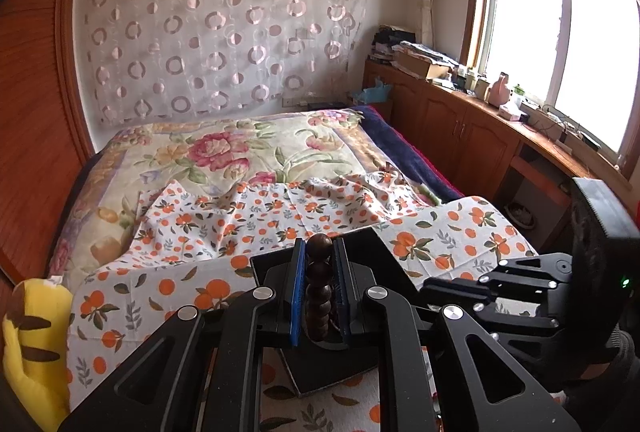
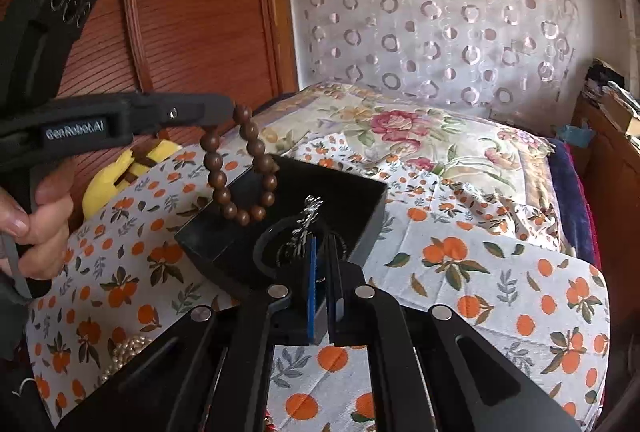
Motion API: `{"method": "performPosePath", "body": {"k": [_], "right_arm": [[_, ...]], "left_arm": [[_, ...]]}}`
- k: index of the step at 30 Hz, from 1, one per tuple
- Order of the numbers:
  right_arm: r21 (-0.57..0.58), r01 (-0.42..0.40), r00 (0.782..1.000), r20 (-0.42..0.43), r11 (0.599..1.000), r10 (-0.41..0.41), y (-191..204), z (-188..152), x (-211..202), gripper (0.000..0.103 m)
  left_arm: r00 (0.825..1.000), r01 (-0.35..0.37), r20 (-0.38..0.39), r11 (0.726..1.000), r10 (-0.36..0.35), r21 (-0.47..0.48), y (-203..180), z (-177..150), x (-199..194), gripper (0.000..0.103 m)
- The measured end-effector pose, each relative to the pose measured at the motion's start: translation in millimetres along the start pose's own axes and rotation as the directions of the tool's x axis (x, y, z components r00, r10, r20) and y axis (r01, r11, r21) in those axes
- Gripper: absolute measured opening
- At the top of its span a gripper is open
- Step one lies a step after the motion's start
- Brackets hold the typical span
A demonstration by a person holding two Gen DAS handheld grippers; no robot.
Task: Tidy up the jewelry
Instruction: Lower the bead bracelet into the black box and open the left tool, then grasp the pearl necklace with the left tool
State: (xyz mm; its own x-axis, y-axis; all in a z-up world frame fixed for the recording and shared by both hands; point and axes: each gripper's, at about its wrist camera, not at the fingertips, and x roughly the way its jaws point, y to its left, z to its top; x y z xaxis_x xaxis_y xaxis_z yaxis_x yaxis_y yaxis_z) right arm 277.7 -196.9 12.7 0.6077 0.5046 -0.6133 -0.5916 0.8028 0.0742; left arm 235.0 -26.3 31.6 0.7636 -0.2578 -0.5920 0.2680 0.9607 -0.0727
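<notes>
Right wrist view: our left tool (image 2: 224, 110) pinches the brown bead bracelet (image 2: 240, 168), hanging just above the black box (image 2: 360, 228). Our right tool (image 2: 324, 272) squeezes a silver chain (image 2: 308, 216) over it. Next, we let both go inside.

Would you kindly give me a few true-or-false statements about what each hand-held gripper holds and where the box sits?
1. The left hand-held gripper is shut on the bead bracelet. True.
2. The bracelet lies flat inside the box. False: it hangs above the box.
3. The right hand-held gripper pinches a silvery chain. True.
4. The box sits on bare wood. False: it sits on the orange-print cloth.
</notes>
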Motion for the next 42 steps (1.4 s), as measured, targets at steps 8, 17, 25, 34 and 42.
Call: {"method": "performPosePath", "body": {"k": [8, 17, 25, 34, 42], "right_arm": [[0.015, 0.033, 0.999, 0.02, 0.999, -0.033, -8, 2, -5, 0.006], [0.005, 0.065, 0.997, 0.033, 0.998, -0.065, -4, 7, -16, 0.006], [-0.022, 0.091, 0.996, 0.016, 0.996, -0.091, 17, -8, -39, 0.007], [0.006, 0.102, 0.994, -0.027, 0.995, -0.102, 43, -50, -53, 0.008], [0.022, 0.082, 0.995, -0.056, 0.996, -0.081, 67, -81, -63, 0.018]], "left_arm": [[1.0, 0.002, -0.002, 1.0, -0.002, 0.003, -1, 1, 2, 0.013], [1.0, -0.01, 0.014, 1.0, 0.01, 0.002, 2, -7, -3, 0.014], [1.0, -0.006, -0.013, 1.0, 0.006, 0.003, 4, -54, -35, 0.015], [0.996, 0.02, -0.083, 0.999, -0.022, -0.033, 1, -120, -61, 0.016], [0.99, 0.061, -0.122, 0.996, -0.068, -0.059, -11, -153, -74, 0.016]]}}
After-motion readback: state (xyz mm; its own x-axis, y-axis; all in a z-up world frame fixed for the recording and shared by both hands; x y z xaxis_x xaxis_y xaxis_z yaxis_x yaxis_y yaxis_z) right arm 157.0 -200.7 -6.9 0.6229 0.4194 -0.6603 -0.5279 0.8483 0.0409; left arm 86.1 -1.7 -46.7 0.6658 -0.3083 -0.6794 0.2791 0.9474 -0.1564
